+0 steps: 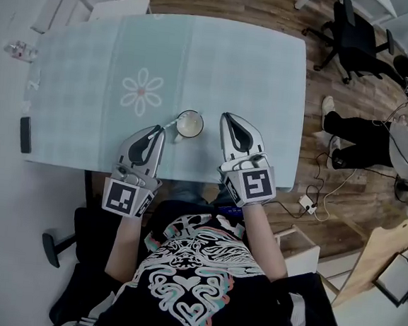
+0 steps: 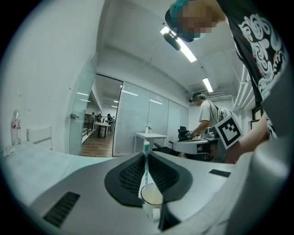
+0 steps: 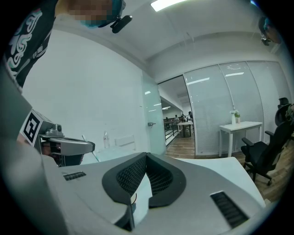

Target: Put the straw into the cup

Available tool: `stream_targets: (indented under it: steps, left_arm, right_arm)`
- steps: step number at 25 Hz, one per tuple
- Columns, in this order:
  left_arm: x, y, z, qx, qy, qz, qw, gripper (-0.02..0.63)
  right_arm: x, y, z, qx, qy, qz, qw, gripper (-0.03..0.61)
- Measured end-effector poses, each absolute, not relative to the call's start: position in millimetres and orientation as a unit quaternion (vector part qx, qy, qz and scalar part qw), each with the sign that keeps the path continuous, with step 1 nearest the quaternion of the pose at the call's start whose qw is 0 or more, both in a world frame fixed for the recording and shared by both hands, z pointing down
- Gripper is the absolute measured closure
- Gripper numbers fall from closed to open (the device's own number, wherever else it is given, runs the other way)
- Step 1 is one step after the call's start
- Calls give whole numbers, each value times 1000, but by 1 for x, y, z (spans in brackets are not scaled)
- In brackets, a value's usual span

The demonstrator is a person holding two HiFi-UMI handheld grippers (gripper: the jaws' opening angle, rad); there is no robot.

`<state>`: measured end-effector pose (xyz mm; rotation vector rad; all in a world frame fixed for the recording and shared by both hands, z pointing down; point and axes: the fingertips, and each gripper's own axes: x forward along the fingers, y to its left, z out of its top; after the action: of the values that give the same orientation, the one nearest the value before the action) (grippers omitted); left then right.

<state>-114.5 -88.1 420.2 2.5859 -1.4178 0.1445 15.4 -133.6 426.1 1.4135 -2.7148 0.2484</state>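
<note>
A white cup (image 1: 189, 124) stands on the pale green tablecloth (image 1: 248, 63) near the table's front edge. My left gripper (image 1: 161, 128) sits just left of the cup, shut on a teal-and-white striped straw (image 2: 146, 170). In the left gripper view the straw stands upright between the jaws, its lower end at the cup (image 2: 152, 196) mouth. In the head view the straw (image 1: 170, 124) shows as a short pale line by the rim. My right gripper (image 1: 225, 116) rests just right of the cup, shut and holding nothing; in its own view the tips (image 3: 146, 154) meet.
A dark phone-like slab (image 1: 26, 135) lies at the table's left edge and a clear bottle (image 1: 18, 50) at the far left. A white chair (image 1: 69, 1) stands behind the table. To the right are a black office chair (image 1: 354, 33), a seated person (image 1: 376, 138) and floor cables (image 1: 307, 202).
</note>
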Motion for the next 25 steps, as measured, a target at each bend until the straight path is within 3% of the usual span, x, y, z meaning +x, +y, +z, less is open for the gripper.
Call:
stream_targets:
  steps: [25]
  left_arm:
    - [-105,-115,449,875,-464,68,124,586]
  right_arm:
    - [20,-147,444,461,-880,103,50,579]
